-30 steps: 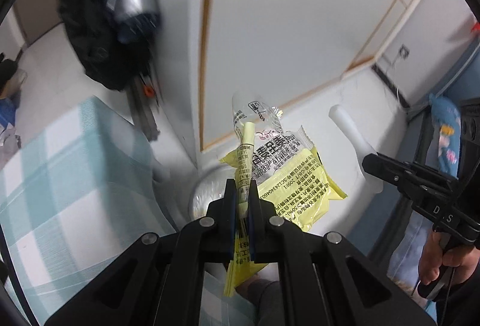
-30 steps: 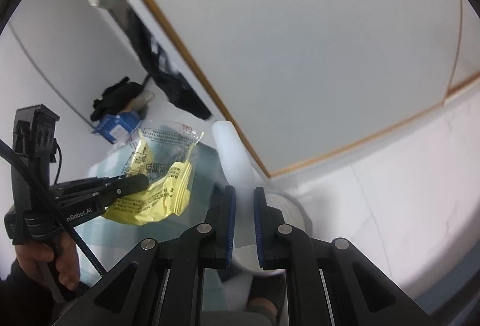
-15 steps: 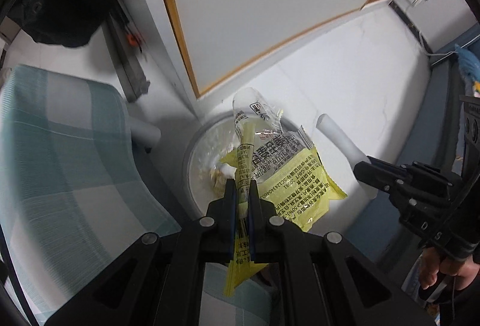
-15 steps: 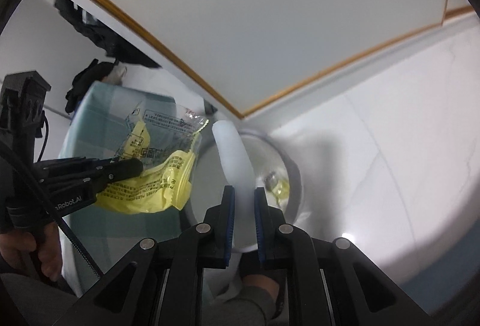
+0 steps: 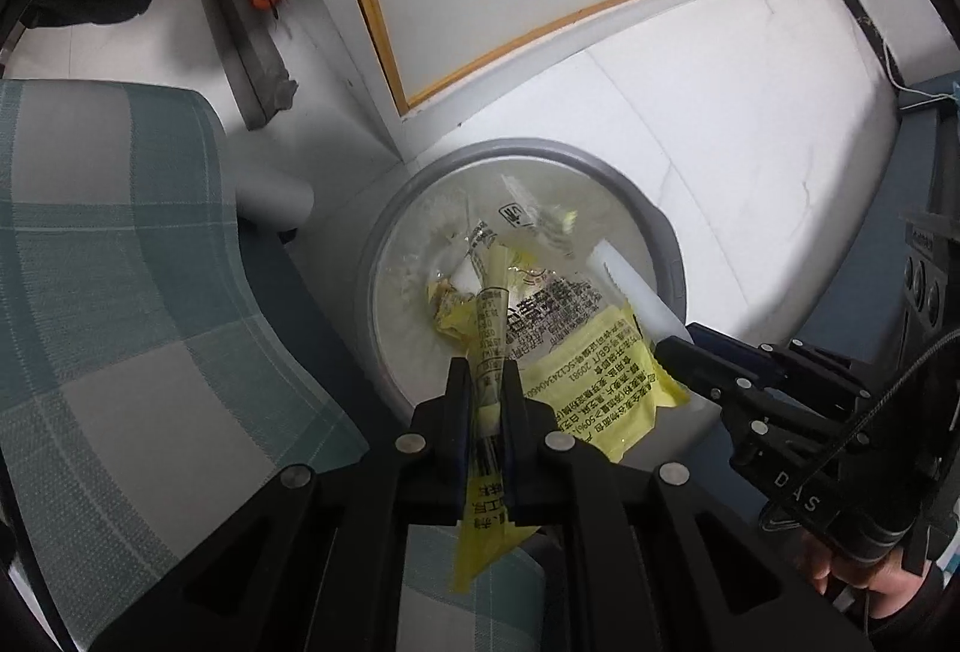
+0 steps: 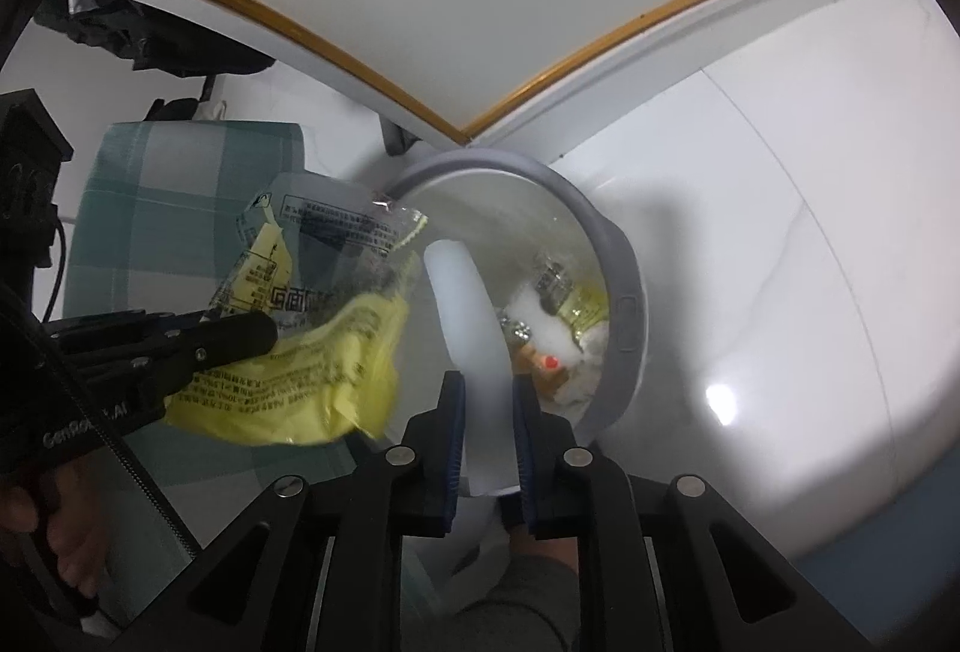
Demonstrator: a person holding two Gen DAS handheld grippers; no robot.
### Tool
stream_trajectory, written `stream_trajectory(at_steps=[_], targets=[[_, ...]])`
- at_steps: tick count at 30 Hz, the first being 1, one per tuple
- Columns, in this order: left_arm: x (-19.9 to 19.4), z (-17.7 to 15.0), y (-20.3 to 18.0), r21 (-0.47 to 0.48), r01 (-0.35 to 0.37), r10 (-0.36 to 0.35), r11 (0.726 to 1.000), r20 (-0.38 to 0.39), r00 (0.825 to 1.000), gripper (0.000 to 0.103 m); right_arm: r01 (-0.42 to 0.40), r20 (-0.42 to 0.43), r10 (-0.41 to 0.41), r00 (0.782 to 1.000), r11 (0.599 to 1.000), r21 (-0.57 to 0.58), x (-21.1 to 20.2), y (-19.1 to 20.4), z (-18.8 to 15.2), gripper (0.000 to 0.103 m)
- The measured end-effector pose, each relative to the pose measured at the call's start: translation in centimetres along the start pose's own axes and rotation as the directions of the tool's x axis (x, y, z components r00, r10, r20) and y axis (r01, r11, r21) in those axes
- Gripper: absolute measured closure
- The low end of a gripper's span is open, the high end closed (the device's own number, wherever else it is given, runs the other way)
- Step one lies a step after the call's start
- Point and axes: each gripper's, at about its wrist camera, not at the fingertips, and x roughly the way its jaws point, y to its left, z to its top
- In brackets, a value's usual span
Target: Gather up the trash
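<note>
The left gripper (image 5: 485, 382) points straight down over a round grey trash bin (image 5: 672, 256) that stands on the pale floor (image 5: 750, 160) by a wall corner with a wood-coloured trim. Its fingers (image 5: 459, 400) are clenched on a yellow and clear printed wrapper (image 5: 591, 358). A rolled strip of the wrapper passes up between the fingers, and its wider yellow part spreads out toward 3 o'clock, over the near side of the bin's mouth. A yellow tail of it hangs below the fingers toward 6 o'clock.

In the right wrist view the same wrapper (image 6: 312, 352) shows at 9 o'clock, hanging from the tip of the left gripper (image 6: 240, 337) just beside the bin's rim (image 6: 624, 304). A hand (image 6: 60, 526) at the lower left edge holds that gripper's handle.

The right gripper (image 6: 487, 400) tilts steeply down toward the bin. Between its blue-padded fingers (image 6: 451, 430) lies a white tube-like piece (image 6: 465, 316), blurred, whose far end reaches over the bin's opening toward 12 o'clock. These fingers have just been easing apart, with the white piece between them. Whether the pads press on it cannot be told, since the piece is blurred at the pads.

In the left wrist view the right gripper (image 5: 690, 352) comes in from 3 o'clock with the white piece (image 5: 630, 292) sticking out of its tip over the bin.

Inside the bin lie bits of trash: crumpled clear plastic, a yellow scrap (image 6: 585, 304) and something with an orange spot (image 6: 549, 363). A seat with green and grey checked fabric (image 5: 120, 292) fills the 9 o'clock side, just beside the bin.
</note>
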Motion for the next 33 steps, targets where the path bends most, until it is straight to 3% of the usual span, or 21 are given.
stream_trajectory(at_steps=[4,10,12,15,21,24,29,33], targets=[[0.5,0.2,0.7,-0.037,0.030,-0.031,0.999,-0.023,0.999,0.093,0.007,-0.019,-0.007,1.000,1.000,0.015,0.4,-0.6,-0.3,0.080],[0.9,0.7,1.4,-0.071,0.070,-0.072,0.995,-0.018,0.997,0.074,0.003,-0.023,-0.003,1.000,1.000,0.021,0.8,-0.8,-0.2,0.077],[0.3,0.6,1.3,-0.067,0.066,-0.066,0.996,0.009,0.998,0.056,0.002,-0.021,-0.002,1.000,1.000,0.029,0.7,-0.9,-0.2,0.069],[-0.3,0.4,1.5,-0.072,0.063,-0.060,0.995,0.041,0.997,0.046,0.000,-0.009,0.001,1.000,1.000,0.029,0.1,-1.0,-0.3,0.065],[-2.0,-0.4,2.6,-0.089,0.070,-0.060,0.994,0.105,0.993,0.043,0.007,0.031,-0.007,0.999,1.000,0.029,-2.0,-0.9,-0.5,0.060],[-3.7,-1.2,2.6,-0.078,0.071,-0.057,0.994,0.163,0.985,0.042,0.008,0.055,-0.009,0.998,1.000,0.021,-3.4,-0.5,-0.5,0.057],[-7.8,-2.7,2.8,-0.078,0.084,-0.058,0.993,0.288,0.956,0.041,0.016,0.098,-0.015,0.995,1.000,-0.003,-5.9,0.4,-0.7,0.055],[-10.3,-3.8,2.9,-0.094,0.080,-0.040,0.992,0.365,0.930,0.029,0.020,0.143,-0.016,0.990,0.999,-0.027,-8.3,1.8,-1.1,0.050]])
